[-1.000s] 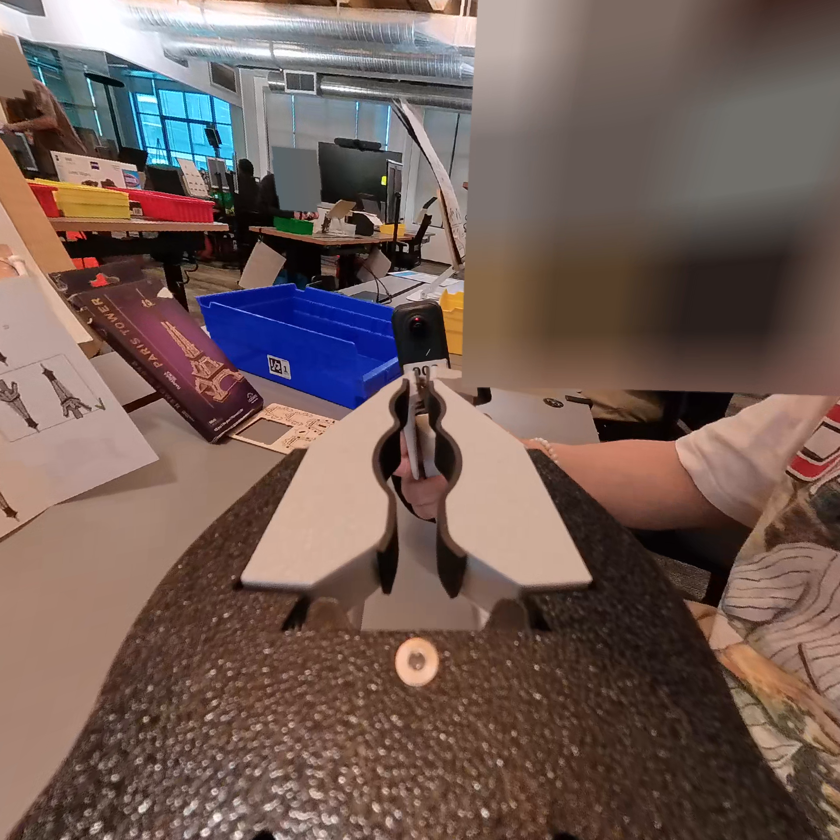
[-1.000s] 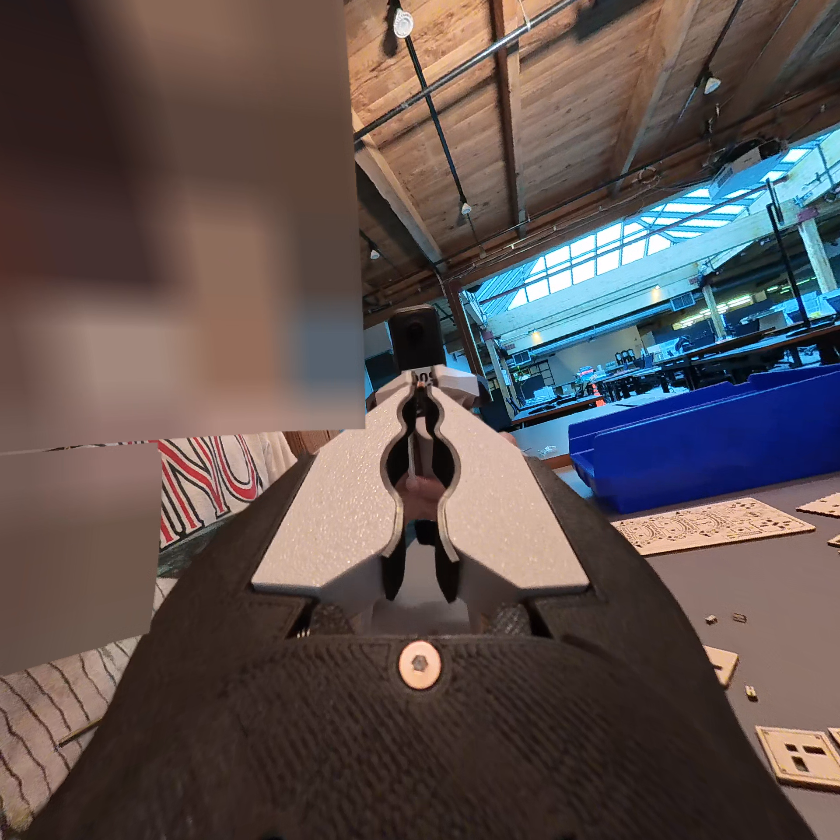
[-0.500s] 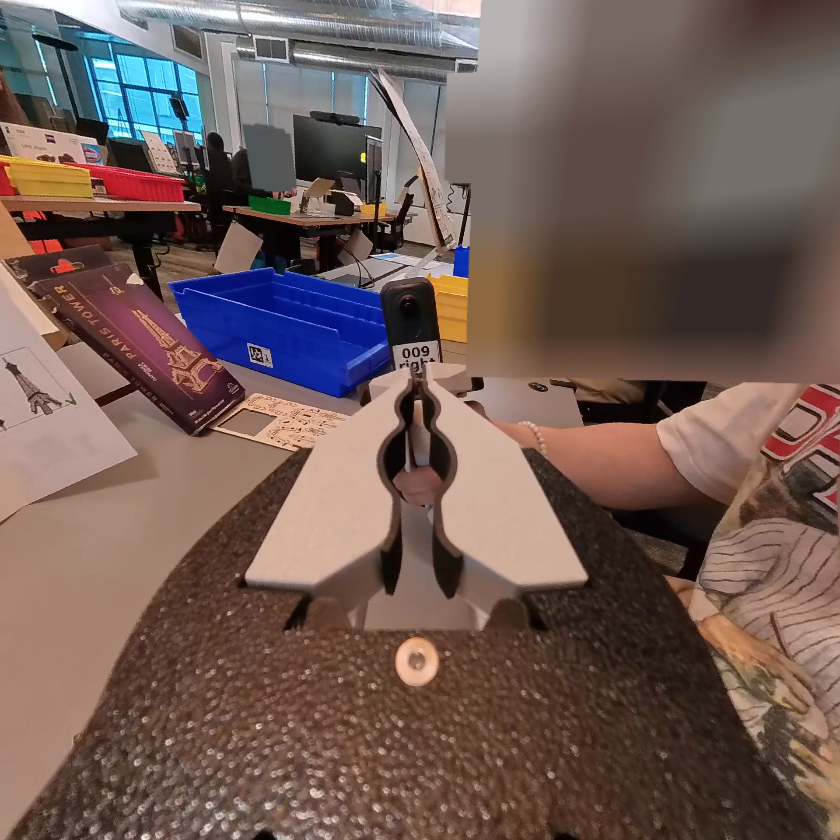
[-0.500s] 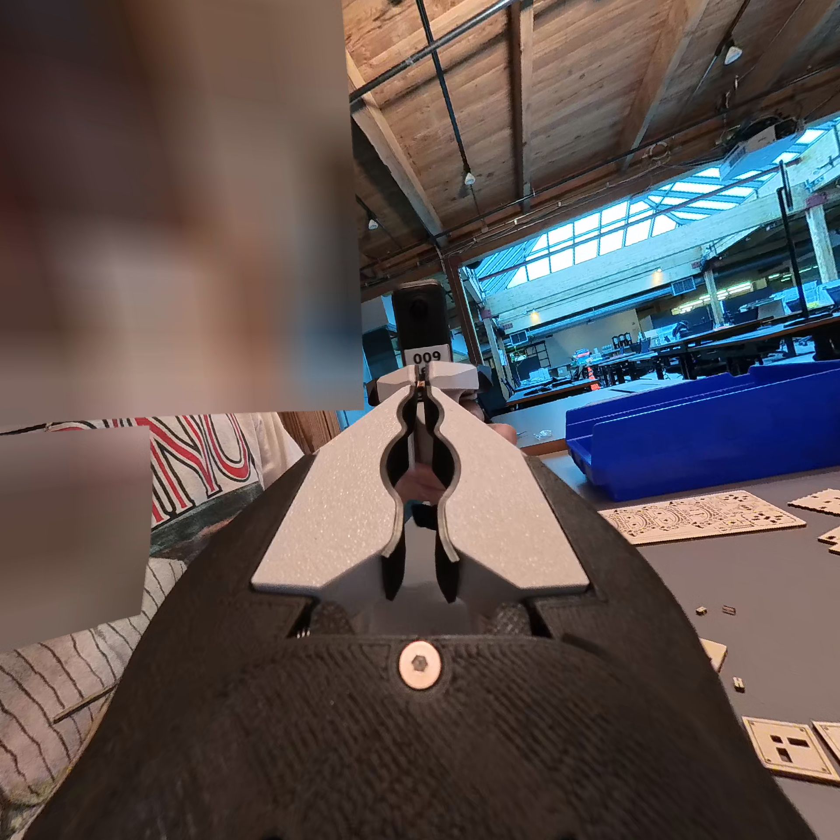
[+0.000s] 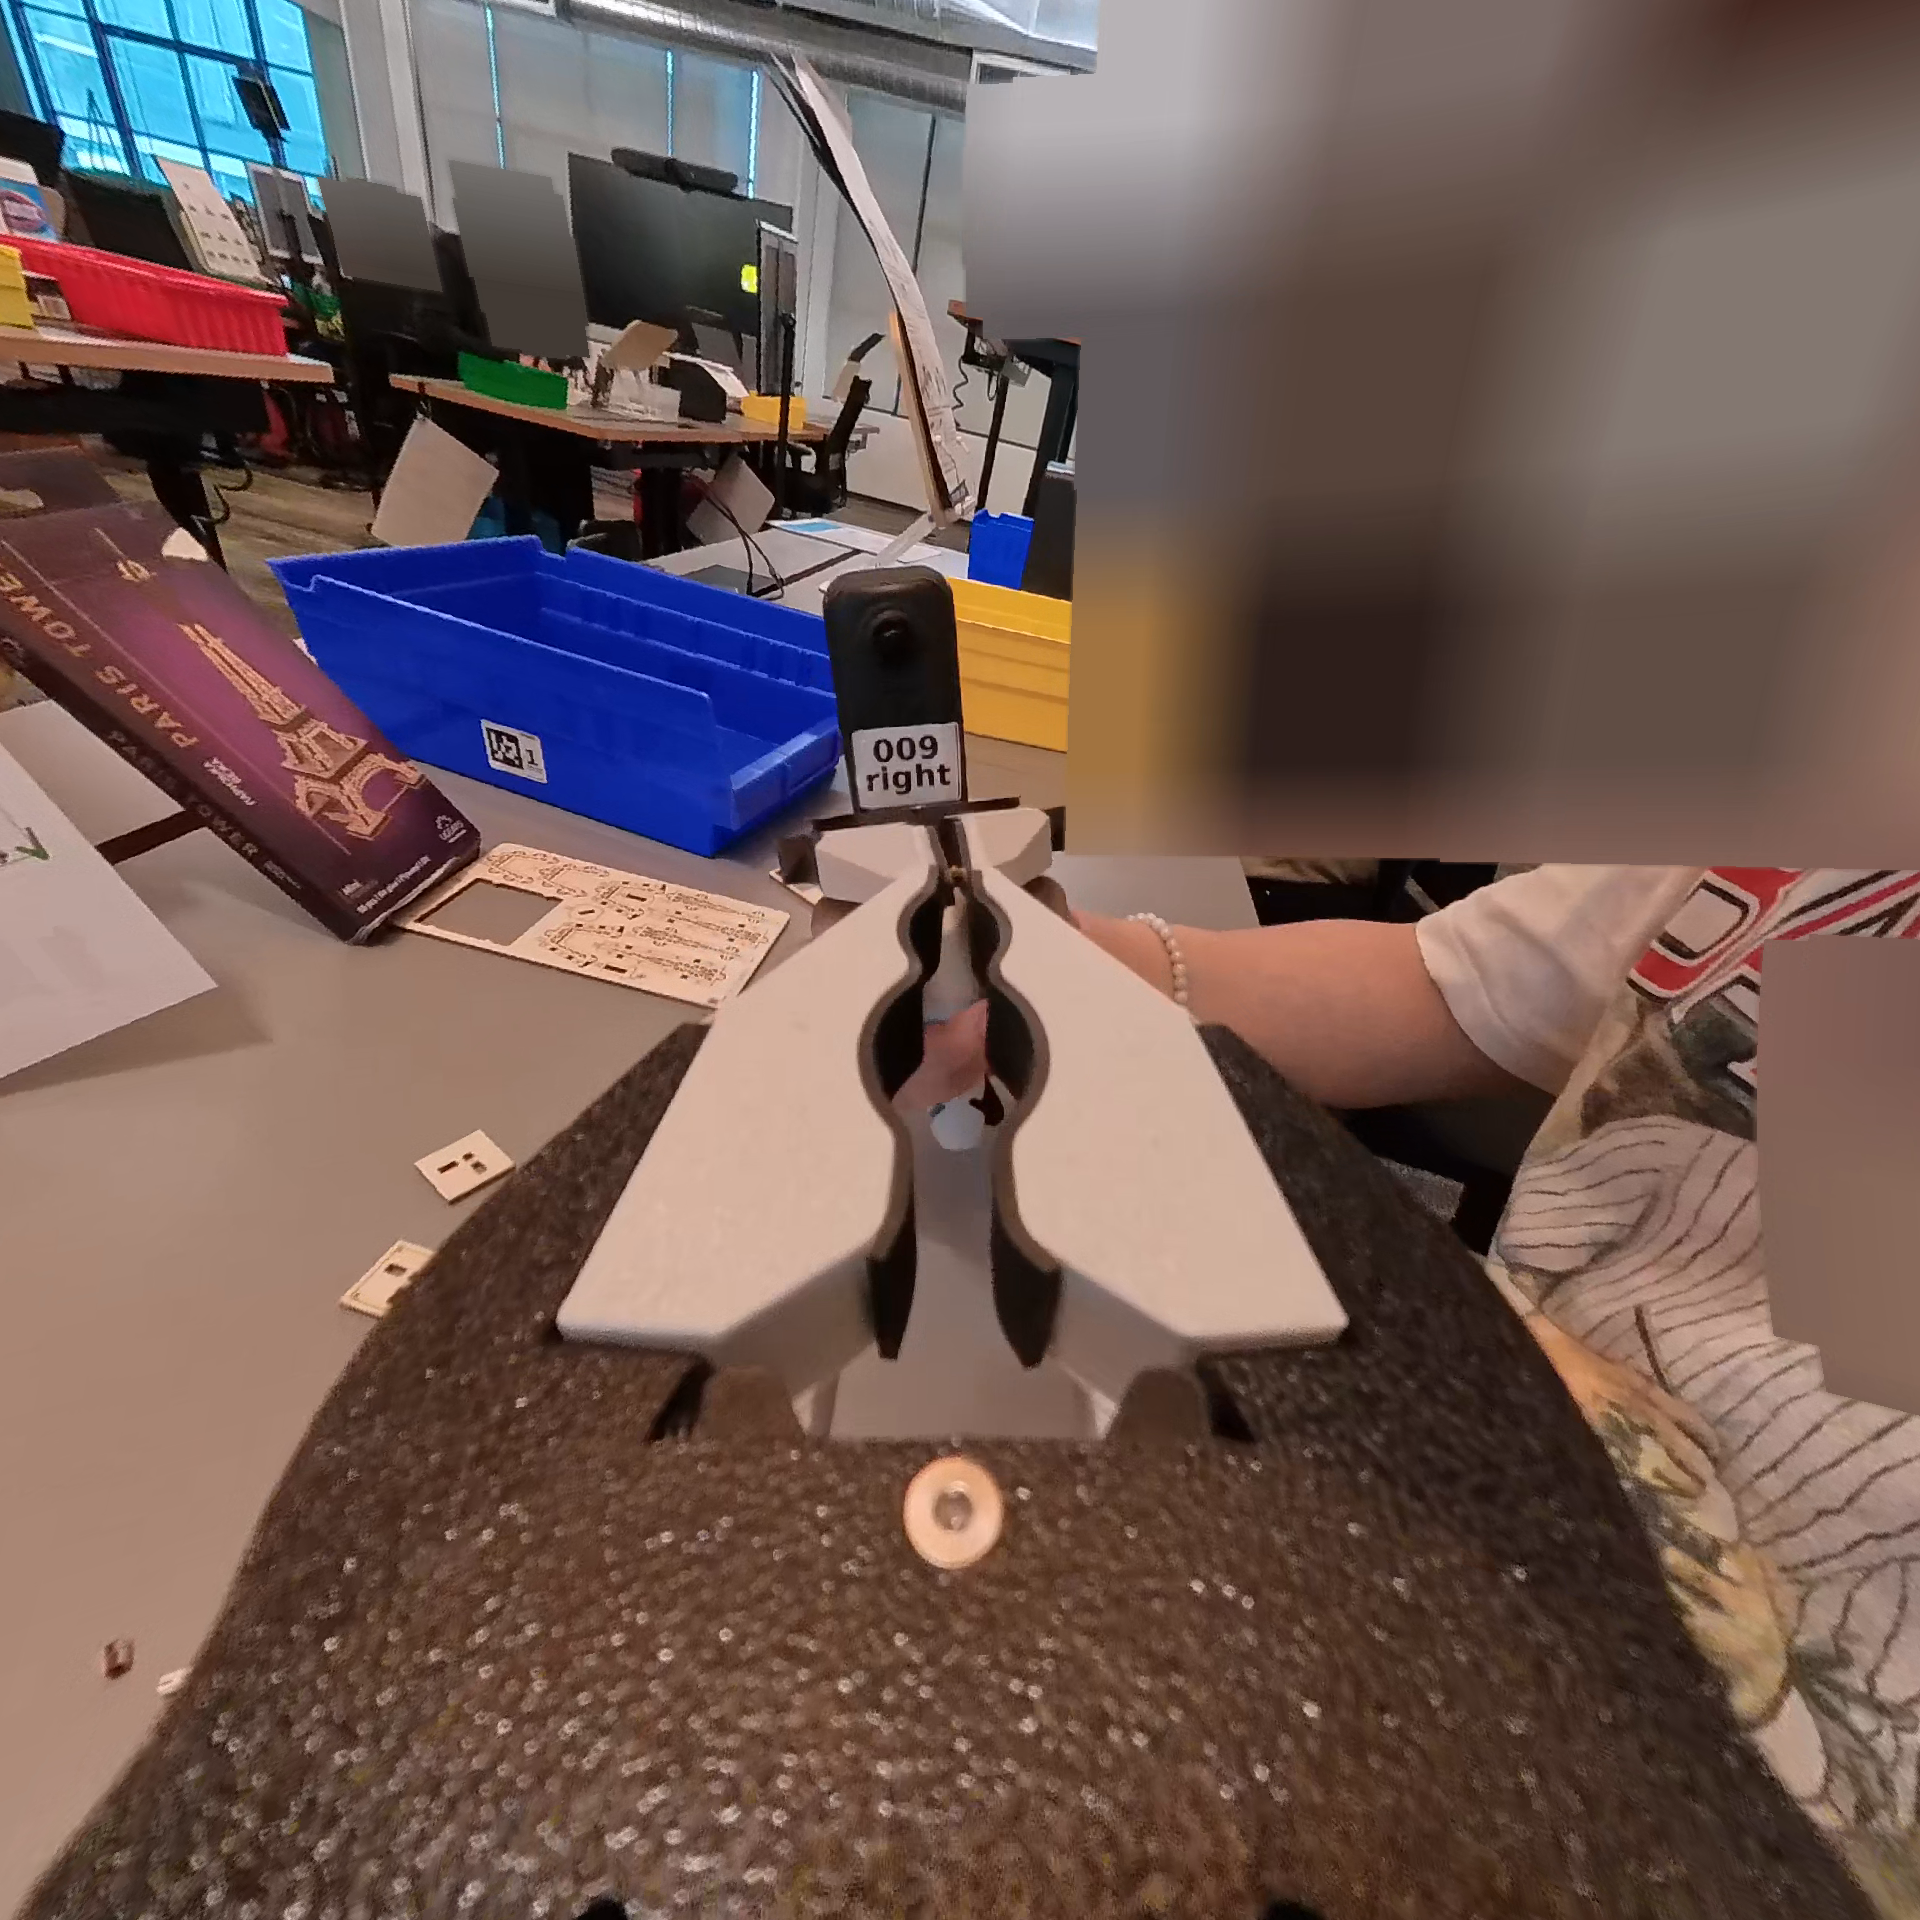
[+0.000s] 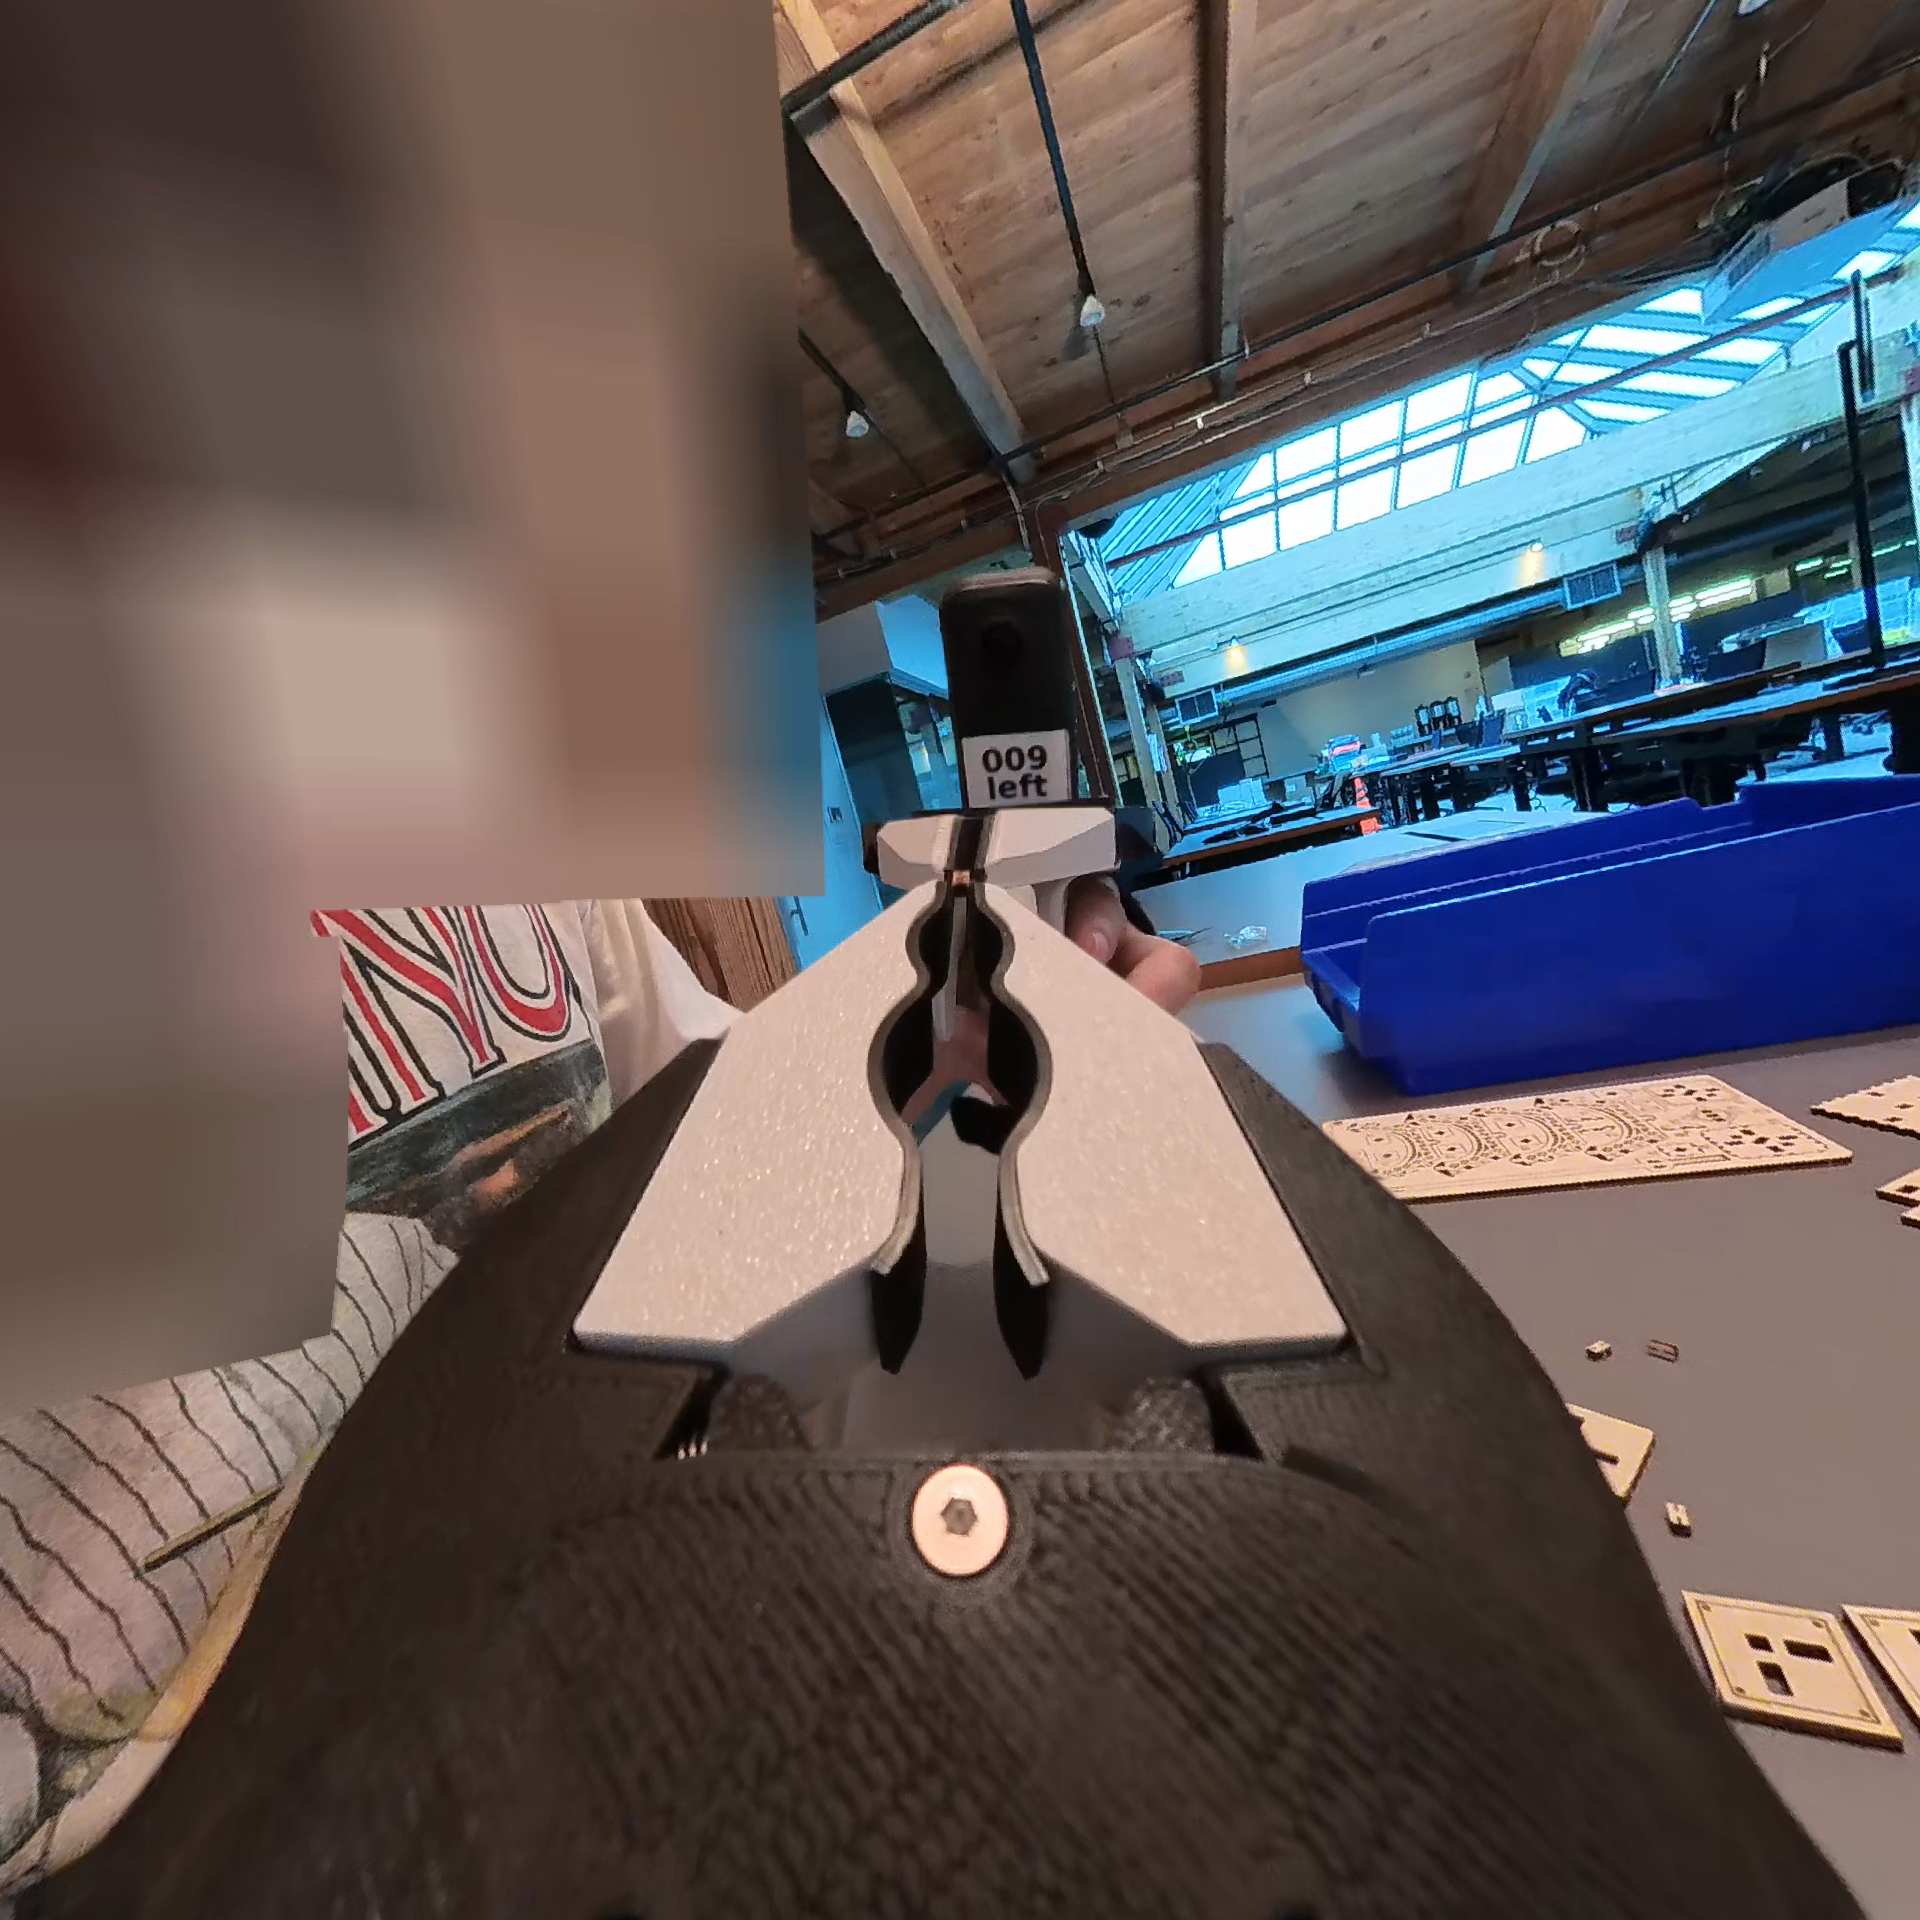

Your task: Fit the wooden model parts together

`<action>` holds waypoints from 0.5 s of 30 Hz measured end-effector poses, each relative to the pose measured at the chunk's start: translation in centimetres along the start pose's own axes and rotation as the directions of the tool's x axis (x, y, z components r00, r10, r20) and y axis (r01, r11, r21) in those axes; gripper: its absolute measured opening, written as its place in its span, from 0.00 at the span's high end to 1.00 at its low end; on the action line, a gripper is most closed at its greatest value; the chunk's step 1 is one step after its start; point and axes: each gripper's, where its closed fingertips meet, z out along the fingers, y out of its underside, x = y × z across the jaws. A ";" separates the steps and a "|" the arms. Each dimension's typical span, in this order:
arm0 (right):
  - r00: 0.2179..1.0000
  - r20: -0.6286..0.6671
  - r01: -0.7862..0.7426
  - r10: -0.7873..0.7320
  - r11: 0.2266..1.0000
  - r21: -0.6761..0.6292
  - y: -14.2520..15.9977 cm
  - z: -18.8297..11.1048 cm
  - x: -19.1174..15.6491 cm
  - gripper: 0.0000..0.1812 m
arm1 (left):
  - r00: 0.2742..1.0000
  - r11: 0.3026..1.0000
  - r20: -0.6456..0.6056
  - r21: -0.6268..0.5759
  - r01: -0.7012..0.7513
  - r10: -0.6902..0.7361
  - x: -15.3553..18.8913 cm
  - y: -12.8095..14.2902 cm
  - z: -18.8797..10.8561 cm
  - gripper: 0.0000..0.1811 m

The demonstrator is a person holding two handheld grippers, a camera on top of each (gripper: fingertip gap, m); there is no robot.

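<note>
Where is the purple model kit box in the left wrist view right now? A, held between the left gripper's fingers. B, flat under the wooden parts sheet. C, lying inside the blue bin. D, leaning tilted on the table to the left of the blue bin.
D: the purple model kit box stands tilted on the grey table, left of the blue bin, with the wooden parts sheet lying beside its lower end.

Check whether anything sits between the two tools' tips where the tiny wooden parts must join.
Nothing visible does: the left tool and right tool meet tip to tip in the air, with only a tiny pale wooden sliver showing at their closed tips.
</note>
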 end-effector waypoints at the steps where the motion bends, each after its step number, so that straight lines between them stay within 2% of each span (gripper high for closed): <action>1: 1.000 -0.005 0.003 -0.003 1.000 -0.010 0.1 0.0 0.1 1.00 | 1.000 1.000 -0.001 -0.012 0.002 -0.002 0.0 0.1 -0.1 0.99; 10: 0.997 -0.042 0.064 -0.069 0.990 -0.125 1.5 0.0 0.5 1.00 | 1.000 0.993 -0.006 -0.118 0.008 -0.008 -0.3 1.4 -0.5 1.00; 15: 0.994 -0.070 0.072 -0.083 0.988 -0.136 1.6 -0.2 0.9 1.00 | 1.000 0.992 0.025 -0.125 -0.004 0.007 -0.7 1.6 -0.5 1.00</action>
